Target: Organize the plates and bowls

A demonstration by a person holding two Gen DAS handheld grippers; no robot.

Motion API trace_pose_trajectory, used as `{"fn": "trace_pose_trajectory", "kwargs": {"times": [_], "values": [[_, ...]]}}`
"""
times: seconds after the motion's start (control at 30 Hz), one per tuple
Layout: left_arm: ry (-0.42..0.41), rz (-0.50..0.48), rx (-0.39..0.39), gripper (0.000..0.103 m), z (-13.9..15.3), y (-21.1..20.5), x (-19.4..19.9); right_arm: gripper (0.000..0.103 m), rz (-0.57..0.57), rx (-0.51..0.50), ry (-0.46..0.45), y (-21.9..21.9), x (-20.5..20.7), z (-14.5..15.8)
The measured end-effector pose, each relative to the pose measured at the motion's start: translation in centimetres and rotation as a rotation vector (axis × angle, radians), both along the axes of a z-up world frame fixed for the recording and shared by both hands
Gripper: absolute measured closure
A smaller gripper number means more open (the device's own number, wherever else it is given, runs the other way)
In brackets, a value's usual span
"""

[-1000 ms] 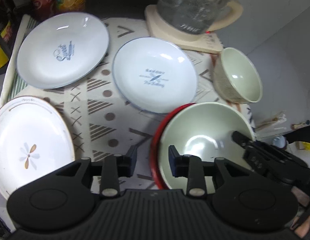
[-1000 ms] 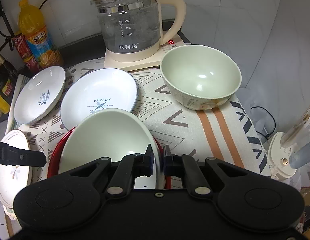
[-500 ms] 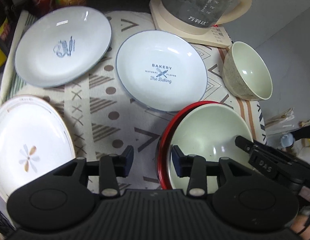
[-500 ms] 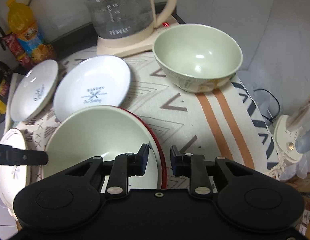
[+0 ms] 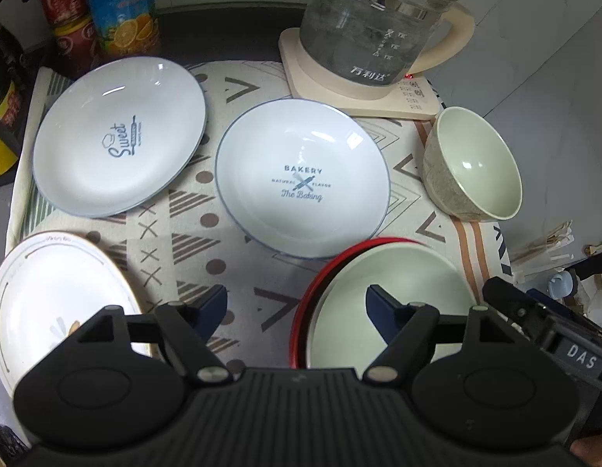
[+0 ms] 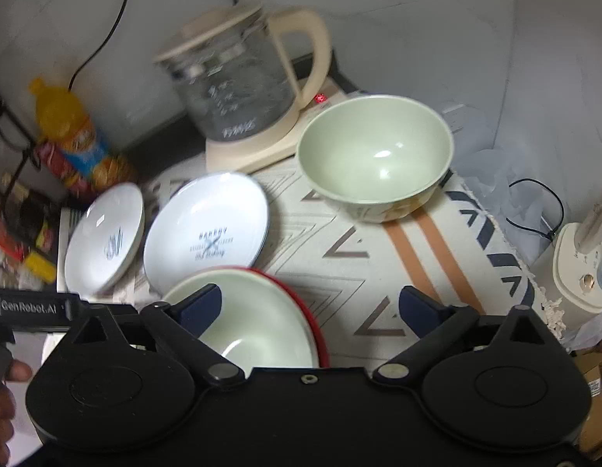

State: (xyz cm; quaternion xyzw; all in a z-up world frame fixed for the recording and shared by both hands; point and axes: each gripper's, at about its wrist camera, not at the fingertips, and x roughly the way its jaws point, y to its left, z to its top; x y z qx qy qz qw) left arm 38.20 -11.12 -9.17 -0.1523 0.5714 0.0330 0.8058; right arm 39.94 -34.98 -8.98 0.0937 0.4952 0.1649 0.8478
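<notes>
A pale green bowl (image 5: 394, 292) (image 6: 258, 311) sits inside a red plate (image 5: 301, 323) (image 6: 301, 284) at the near edge of the patterned cloth. My left gripper (image 5: 295, 301) hovers over their left rim. Its jaws are opening, with the rim between them untouched. My right gripper (image 6: 309, 299) straddles the right rim the same way, jaws opening wide, pads clear. A second green bowl (image 5: 476, 163) (image 6: 375, 155) stands at the far right. Two white plates, "Bakery" (image 5: 301, 179) (image 6: 207, 225) and "Sweet" (image 5: 118, 136) (image 6: 106, 237), lie behind.
A white plate with a flower print (image 5: 48, 311) lies at the near left. A glass kettle (image 5: 378, 23) (image 6: 238, 89) on its base stands at the back, with drink bottles (image 5: 118, 4) at the back left. The cloth's right edge drops off toward a white appliance (image 6: 581, 264).
Both grippers have let go of the green bowl's rim and spread wide, drawing back slightly. The bowl now rests in the red plate.
</notes>
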Motion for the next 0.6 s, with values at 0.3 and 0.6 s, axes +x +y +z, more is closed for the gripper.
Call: {"fn": "trace_pose_trajectory", "kwargs": {"times": [0.3, 0.6], "values": [[-0.040, -0.053, 0.010, 0.026, 0.6, -2.0, 2.5, 0.001, -0.126, -0.016, -0.054, -2.9, 1.0, 0.0], [-0.075, -0.095, 0.004, 0.026, 0.9, -5.3, 5.9, 0.000, -0.184, 0.056, -0.040, -5.5, 2.7, -0.5]]}}
